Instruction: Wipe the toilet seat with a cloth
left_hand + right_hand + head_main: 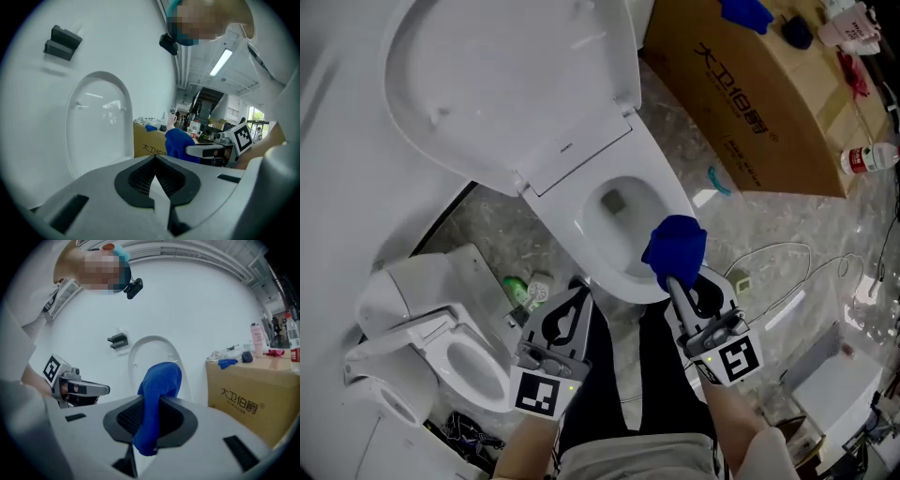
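Head view shows me two toilets. The big toilet [506, 84] has its lid raised. A smaller second toilet [441, 356] stands to its left. One cardboard box [759, 103] lies to the toilet's right, with a blue rag [745, 14] on top.

I count two grippers, both at the toilet's front end. The right gripper [677, 286] has its jaws pinching one blue cloth [675, 246]. In the right gripper view the cloth [157, 394] runs up between the pads and bunches above them. That bunch sits over the front right of the toilet seat [586, 225]. I cannot tell whether it touches.

The left gripper [577, 298] hangs just off the toilet's front left. Its jaws are pressed together with nothing between them.
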### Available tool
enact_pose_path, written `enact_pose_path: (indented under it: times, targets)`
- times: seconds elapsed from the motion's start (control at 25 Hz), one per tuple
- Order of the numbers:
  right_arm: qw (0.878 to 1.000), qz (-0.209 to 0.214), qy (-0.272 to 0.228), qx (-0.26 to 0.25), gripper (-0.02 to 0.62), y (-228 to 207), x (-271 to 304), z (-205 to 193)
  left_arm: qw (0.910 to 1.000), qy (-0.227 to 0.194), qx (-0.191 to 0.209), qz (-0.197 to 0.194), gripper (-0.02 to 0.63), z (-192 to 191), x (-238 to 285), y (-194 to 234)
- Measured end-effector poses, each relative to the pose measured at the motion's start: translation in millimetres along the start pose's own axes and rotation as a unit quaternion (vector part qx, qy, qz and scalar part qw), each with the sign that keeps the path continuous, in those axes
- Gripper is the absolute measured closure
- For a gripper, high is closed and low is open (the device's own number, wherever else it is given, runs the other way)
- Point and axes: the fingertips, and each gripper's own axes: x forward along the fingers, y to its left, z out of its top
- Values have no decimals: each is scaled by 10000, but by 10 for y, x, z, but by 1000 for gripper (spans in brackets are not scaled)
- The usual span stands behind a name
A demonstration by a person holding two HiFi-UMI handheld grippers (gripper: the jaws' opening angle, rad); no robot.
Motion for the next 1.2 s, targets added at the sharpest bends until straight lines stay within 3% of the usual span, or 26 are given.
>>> enact_pose_path:
  times: [0.16, 0.56, 0.72, 1.2]
  targets:
    - [9999, 33, -116, -17, 545, 174, -306, 525, 9998, -151, -98, -68, 598, 511, -198, -210]
    - [9984, 290, -427, -221, 545, 585, -835, 1998, 9935, -1017, 516, -67, 597, 2149, -772, -517]
    - [9987, 248, -441, -34, 545, 793, -1044, 2358, 9903, -1196, 702, 14, 597, 2509, -1086, -661]
    - [9959, 435, -787, 75, 545, 1340, -1686, 3380, 9851, -1657, 448, 128, 597, 3108, -1909, -865]
